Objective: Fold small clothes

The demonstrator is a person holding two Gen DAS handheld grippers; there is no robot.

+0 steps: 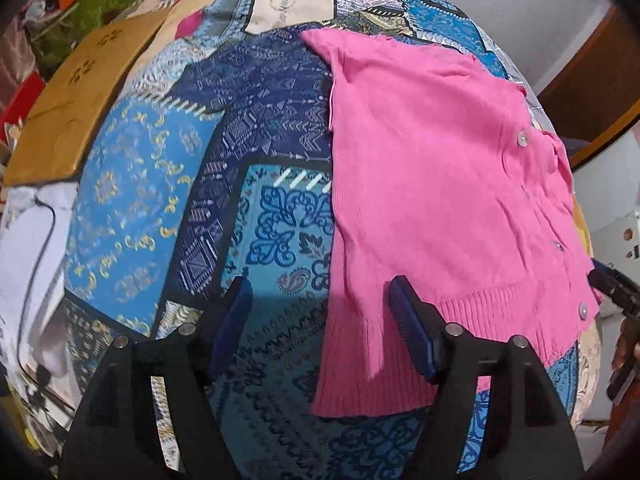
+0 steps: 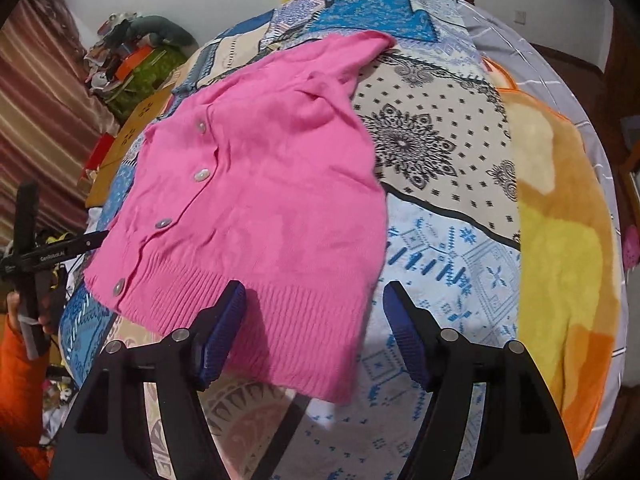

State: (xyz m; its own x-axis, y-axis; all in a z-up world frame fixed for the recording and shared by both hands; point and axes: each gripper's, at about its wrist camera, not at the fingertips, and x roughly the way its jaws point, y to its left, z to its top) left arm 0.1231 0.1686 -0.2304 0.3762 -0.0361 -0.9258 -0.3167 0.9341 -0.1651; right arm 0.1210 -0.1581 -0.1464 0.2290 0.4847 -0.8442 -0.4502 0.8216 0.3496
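Observation:
A small pink knit cardigan with pearly buttons lies flat on a patchwork-print bedspread. It also shows in the right wrist view. My left gripper is open above the cardigan's near left hem, with the ribbed edge between the fingers. My right gripper is open above the near right hem, its left finger over the ribbing. Neither holds anything. The other gripper shows at the left edge of the right wrist view.
A brown cardboard box and clutter stand left of the bed. An orange and yellow fleece blanket lies on the bed's right side. A wooden frame is at the far right, a striped curtain at the left.

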